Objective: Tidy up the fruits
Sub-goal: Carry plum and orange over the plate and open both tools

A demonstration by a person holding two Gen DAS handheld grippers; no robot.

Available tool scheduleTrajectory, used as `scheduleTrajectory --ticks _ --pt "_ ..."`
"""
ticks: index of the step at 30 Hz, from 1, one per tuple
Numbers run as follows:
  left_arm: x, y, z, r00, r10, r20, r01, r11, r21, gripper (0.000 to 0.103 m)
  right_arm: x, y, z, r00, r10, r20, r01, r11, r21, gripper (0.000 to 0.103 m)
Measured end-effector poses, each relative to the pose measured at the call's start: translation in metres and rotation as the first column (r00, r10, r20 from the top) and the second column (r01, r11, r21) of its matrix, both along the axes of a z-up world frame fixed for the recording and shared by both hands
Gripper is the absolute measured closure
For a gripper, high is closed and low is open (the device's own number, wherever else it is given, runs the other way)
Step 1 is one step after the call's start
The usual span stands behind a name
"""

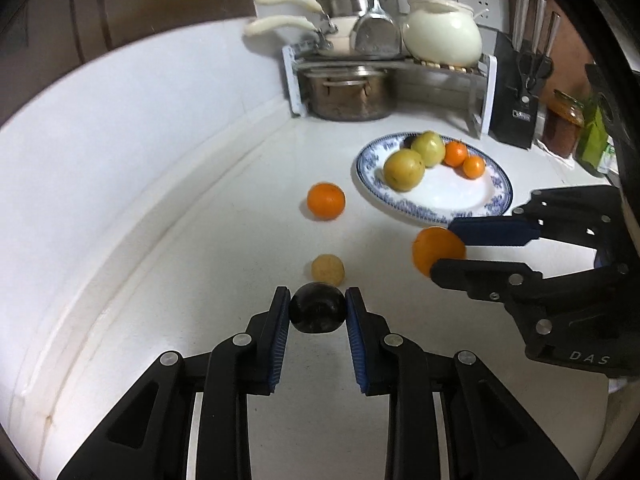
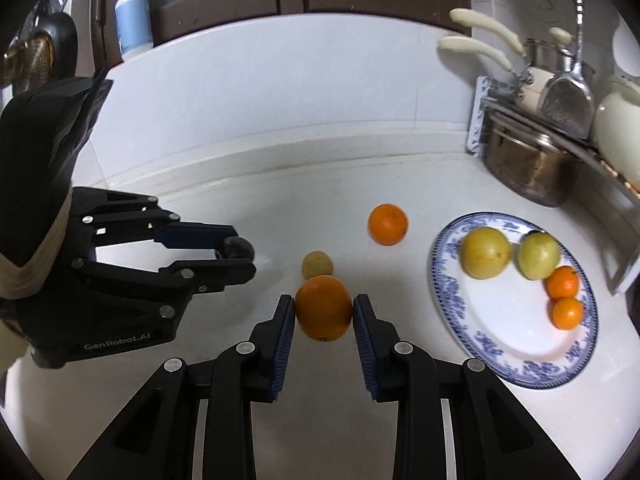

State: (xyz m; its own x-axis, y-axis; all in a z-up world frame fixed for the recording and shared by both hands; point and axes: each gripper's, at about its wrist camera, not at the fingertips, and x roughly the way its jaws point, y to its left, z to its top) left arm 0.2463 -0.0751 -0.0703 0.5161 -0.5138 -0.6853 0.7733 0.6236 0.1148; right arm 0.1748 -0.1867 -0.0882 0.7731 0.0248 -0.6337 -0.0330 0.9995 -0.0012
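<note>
Now four fruits on plate (image 2: 516, 364), two loose, each hand-held gripper clamping one fruit.

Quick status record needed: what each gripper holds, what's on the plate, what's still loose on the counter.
left gripper: shut on dark round fruit
right gripper: shut on large orange
blue-patterned plate: two yellow-green fruits, two small oranges; another dark fruit seems to sit behind them
loose on counter: one orange, one small yellowish fruit
</note>
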Motion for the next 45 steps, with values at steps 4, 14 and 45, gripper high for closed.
scheduleTrajectory --ticks 4,14,45 --pt "-0.017 -0.002 0.015 0.999 0.029 0.017 -0.028 0.999 -0.043 0.075 -0.015 -0.011 0.010 0.999 -0.024 0.024 0.023 1.000 0.008 0.072" --pt "-0.053 -0.013 0.041 0.997 0.072 0.012 -0.070 0.990 -0.120 0.075 -0.056 -0.035 0.037 0.991 -0.095 0.089 0.093 0.995 0.031 0.072" --pt "-0.075 -0.110 0.047 0.994 0.104 -0.030 -0.108 0.979 -0.170 0.075 -0.090 -0.131 0.051 0.974 -0.187 0.129 0.186 0.982 0.025 0.072"
